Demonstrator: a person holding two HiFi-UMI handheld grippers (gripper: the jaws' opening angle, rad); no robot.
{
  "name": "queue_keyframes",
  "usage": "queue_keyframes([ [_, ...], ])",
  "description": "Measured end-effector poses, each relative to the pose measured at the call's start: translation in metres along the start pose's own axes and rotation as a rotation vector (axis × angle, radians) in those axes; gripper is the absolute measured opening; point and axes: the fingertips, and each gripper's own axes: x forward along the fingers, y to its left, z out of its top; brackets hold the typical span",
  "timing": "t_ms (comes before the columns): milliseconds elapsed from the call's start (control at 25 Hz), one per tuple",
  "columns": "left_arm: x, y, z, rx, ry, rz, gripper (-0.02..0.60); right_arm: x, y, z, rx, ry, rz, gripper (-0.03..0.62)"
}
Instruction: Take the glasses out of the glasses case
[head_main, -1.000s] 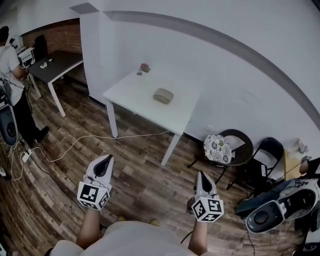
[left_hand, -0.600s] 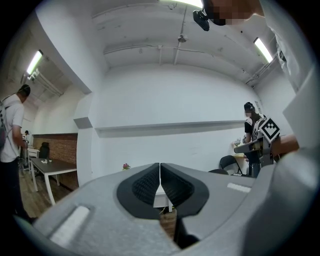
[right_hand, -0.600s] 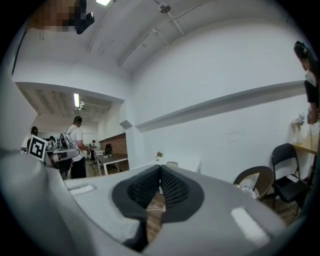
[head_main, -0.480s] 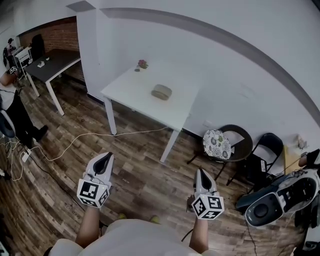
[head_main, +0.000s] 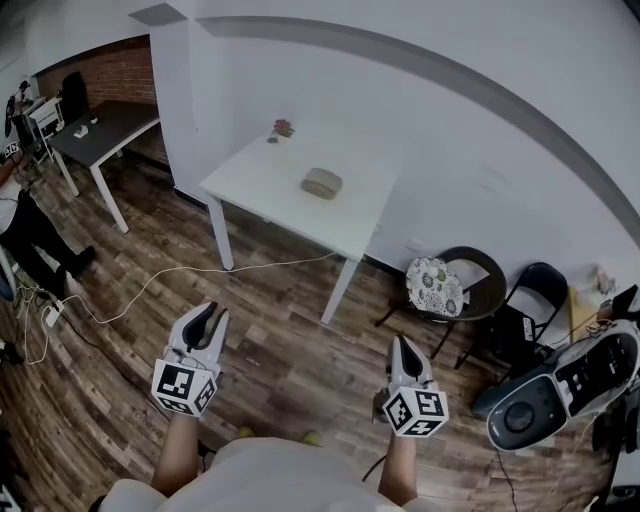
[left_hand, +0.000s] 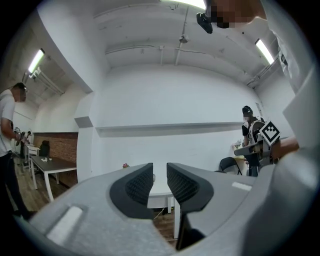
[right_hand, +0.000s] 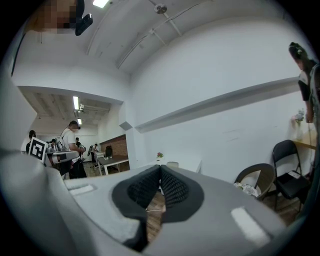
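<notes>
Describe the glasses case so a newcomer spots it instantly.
Find the white table, not the dark desk at left. The case lies near its middle: a low, rounded, grey-beige oblong. The table's only other item, a small flowering plant, stands upright at the far corner.

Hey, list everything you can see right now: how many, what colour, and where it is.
table: one, white, by the far wall.
glasses case: one, greyish, on the table.
flower: one, pinkish, table's far corner.
desk: one, dark, upper left.
cushioned chair: one, dark, right of the table.
folding chair: one, black, further right.
cable: one, white, across the wooden floor.
bystander: one, left edge.
left gripper: one, grey, lower left, jaws opening, nothing between.
right gripper: one, grey, lower right, shut, empty.
</notes>
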Motion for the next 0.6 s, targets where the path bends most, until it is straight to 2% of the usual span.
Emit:
queue_keyframes([
  [600,0.017,-0.012,0.001,-0.015,0.024,0.029,0.112,0.004,-0.024,-0.005,0.041,0.002,0.006,0.003],
])
